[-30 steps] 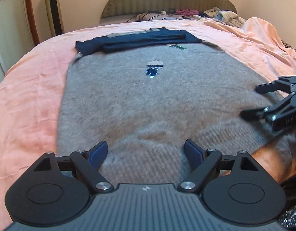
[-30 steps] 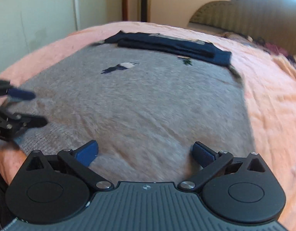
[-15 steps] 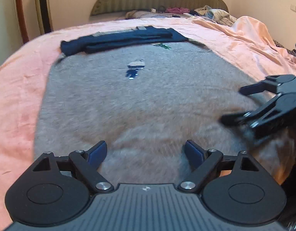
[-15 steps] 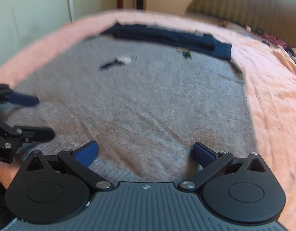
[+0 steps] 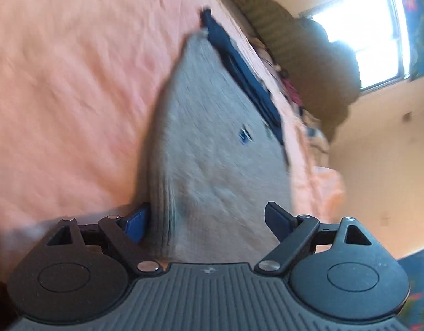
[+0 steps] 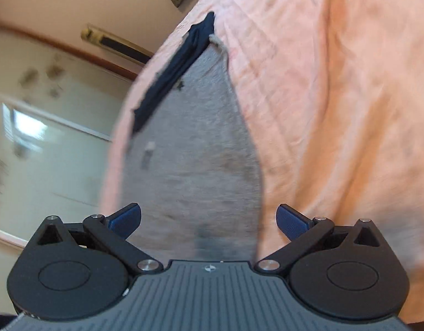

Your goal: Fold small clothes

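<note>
A grey knitted sweater [image 5: 212, 151] lies flat on the pink bedspread [image 5: 74, 82], with a small dark emblem [image 5: 243, 135] on it. A folded navy garment [image 5: 239, 66] rests along its far end. My left gripper [image 5: 208, 222] is rolled on its side and open at the sweater's ribbed near corner. One pad sits beside the hem edge, the other above the knit. In the right wrist view the sweater [image 6: 190, 151] and navy garment [image 6: 173, 74] show tilted the other way. My right gripper [image 6: 208, 219] stands open over the opposite near corner, its pads apart from the cloth.
The padded headboard [image 5: 308, 55] with loose clothes [image 5: 292, 91] before it stands at the bed's far end under a bright window [image 5: 377, 41]. A tall fan [image 6: 115, 42] and a pale wall [image 6: 32, 138] lie beyond the bedspread [image 6: 336, 110].
Both grippers have rolled strongly and moved apart toward the sweater's near corners. Each has left the other's view. The jaws stay wide.
</note>
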A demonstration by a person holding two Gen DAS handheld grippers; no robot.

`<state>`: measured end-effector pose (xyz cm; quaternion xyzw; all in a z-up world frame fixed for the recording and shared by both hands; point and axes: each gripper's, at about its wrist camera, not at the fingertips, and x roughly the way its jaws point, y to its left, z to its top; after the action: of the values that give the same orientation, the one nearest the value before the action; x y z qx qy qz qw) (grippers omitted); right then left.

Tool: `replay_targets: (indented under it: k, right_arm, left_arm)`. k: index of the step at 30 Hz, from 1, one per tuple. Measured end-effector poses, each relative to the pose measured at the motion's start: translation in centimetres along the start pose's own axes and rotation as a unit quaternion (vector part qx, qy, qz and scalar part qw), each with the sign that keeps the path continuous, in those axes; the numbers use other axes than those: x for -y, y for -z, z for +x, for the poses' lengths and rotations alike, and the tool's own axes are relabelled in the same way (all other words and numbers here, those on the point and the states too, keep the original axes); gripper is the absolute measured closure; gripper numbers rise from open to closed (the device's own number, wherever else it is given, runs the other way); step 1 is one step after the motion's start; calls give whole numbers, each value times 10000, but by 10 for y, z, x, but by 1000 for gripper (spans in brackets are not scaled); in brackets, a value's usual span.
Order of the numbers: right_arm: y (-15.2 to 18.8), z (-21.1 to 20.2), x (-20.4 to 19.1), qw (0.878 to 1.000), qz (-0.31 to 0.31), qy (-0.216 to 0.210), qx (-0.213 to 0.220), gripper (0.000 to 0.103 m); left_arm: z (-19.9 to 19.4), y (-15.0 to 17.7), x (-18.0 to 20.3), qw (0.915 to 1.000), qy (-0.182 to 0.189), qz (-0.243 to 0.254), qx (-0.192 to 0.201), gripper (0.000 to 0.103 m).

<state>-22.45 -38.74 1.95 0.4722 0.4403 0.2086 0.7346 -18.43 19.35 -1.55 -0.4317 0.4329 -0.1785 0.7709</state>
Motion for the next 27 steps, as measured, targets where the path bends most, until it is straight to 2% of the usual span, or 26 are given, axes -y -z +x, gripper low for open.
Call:
replay_targets:
  k: [2, 4, 7, 10, 13, 15, 17, 18, 19, 20, 22, 25, 26, 27]
  right_arm:
    - [-3, 8, -1, 9999, -10, -43, -124, 0]
    - [-5, 15, -10, 9991, -153, -22, -406, 0]
    - [-1, 27, -21, 9954, -385, -34, -878, 0]
    - [0, 28, -26, 9951, -425, 32, -887, 1]
    - [-2, 26, -25, 9959, -373, 139, -808, 14]
    - [-1, 27, -26, 9952, -463, 248, -831, 24]
    - [0, 25, -24, 9954, -443, 270, -807, 30]
    - [0, 24, -21, 9957, -416, 269, -785, 33]
    - [0, 23, -19, 9960, -386, 243, -767, 34]
    - [0, 25, -20, 9962, -377, 230, -749, 34]
    - [1, 24, -19, 9958, -450, 262, -758, 34]
    - [-1, 26, -22, 9947, -529, 395, -791, 36]
    - [-1, 27, -25, 9930, -639, 599, -797, 52]
    - [0, 29, -27, 9901, -743, 872, -813, 81]
  left_arm:
    - [3, -2, -4, 9998, 144, -85, -50, 14]
    - [2, -6, -6, 9995, 238, -170, -128, 14]
    - [-2, -14, -12, 9994, 237, -232, -28, 14]
    - [-2, -23, -13, 9994, 180, -304, -29, 14]
    - [2, -25, -4, 9997, -3, -27, -237, 15]
    - [4, -22, -2, 9993, 56, 34, -379, 15]
    - [3, -15, -1, 9988, 164, 109, -450, 16]
    - [3, -12, 1, 9988, 105, 190, -430, 19]
    - [3, -11, 2, 9988, 18, 251, -412, 30]
    - [4, -10, 1, 9988, -84, 252, -410, 47]
    - [6, -12, -4, 9985, -261, 154, -465, 58]
    - [6, -15, 0, 9974, -379, 262, -559, 61]
    - [7, -15, 4, 9958, -566, 423, -587, 76]
    - [9, -14, 8, 9931, -798, 590, -617, 86]
